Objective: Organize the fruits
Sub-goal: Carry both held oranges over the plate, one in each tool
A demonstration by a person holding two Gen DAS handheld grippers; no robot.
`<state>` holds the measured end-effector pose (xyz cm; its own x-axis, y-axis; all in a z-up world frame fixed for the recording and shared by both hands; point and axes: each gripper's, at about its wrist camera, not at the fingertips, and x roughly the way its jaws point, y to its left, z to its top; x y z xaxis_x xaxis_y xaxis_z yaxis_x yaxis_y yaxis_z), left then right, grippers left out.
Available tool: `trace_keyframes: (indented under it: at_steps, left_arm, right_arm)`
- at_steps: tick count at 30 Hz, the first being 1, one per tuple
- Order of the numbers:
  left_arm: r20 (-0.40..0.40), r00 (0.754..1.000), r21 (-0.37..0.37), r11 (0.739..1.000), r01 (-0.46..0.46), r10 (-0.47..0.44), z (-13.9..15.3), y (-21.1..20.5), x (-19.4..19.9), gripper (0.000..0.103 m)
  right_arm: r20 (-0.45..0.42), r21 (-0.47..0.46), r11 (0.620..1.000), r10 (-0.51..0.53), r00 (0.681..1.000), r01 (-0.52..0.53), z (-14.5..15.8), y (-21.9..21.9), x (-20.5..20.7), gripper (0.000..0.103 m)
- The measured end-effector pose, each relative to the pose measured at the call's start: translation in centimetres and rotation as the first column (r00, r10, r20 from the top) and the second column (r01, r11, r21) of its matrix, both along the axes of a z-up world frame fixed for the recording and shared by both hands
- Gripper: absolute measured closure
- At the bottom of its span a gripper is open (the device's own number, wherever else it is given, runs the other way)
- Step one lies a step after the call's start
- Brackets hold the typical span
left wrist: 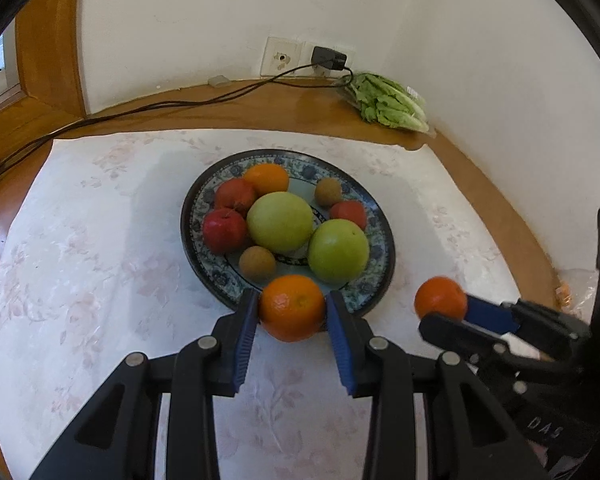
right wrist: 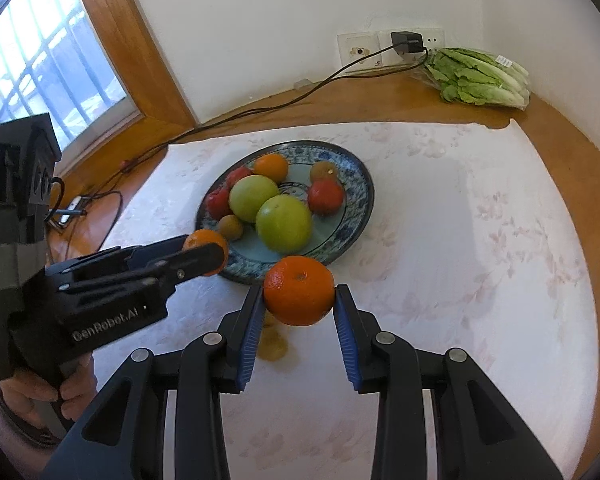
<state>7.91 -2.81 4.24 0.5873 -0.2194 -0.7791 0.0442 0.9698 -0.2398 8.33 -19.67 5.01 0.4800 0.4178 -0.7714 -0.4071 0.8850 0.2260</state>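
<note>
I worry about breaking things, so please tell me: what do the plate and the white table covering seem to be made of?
The plate looks like glazed ceramic: a glossy surface with a painted blue floral band and a dark rim. The table covering seems to be thin cloth or plastic sheet, matte white with a faint pink flower print; which one I cannot tell.

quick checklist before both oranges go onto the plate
1. Left tool clamped on its orange: ok.
2. Right tool clamped on its orange: ok.
3. Bare spot on the plate near the right tool: ok.
4. Left orange over the plate rim: cannot tell.
5. Two tools apart from each other: ok.
6. Small fruit on the cloth under the right tool, still off the plate: not ok.
</note>
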Motion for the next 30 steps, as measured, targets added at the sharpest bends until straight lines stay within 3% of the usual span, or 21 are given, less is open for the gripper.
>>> trace_keyframes:
  at_steps: [9,20,30]
  left_arm:
    - [-0.010,1.000,-0.003,1.000,-0.008,0.008,-1.3,-0.2,1.6,0.067]
    - [0.001,1.000,0.037,0.999,0.007,-0.007,-1.4,-0.6,3.1,0.066]
    - [0.010,1.000,0.029,0.999,0.014,-0.015,-1.5,-0.4,4.0,0.066]
  right_arm:
    - [0.014,-0.044,0.999,-0.012,1.000,0.012,-0.5,0.3,2.6,0.067]
    - [0.027,-0.076,0.997,-0.001,1.000,0.003,-1.8,1.6,4.2,0.067]
    - [0.065,-0.099,0.995,0.002,0.998,0.004,-2.0,2.4,5.0,0.067]
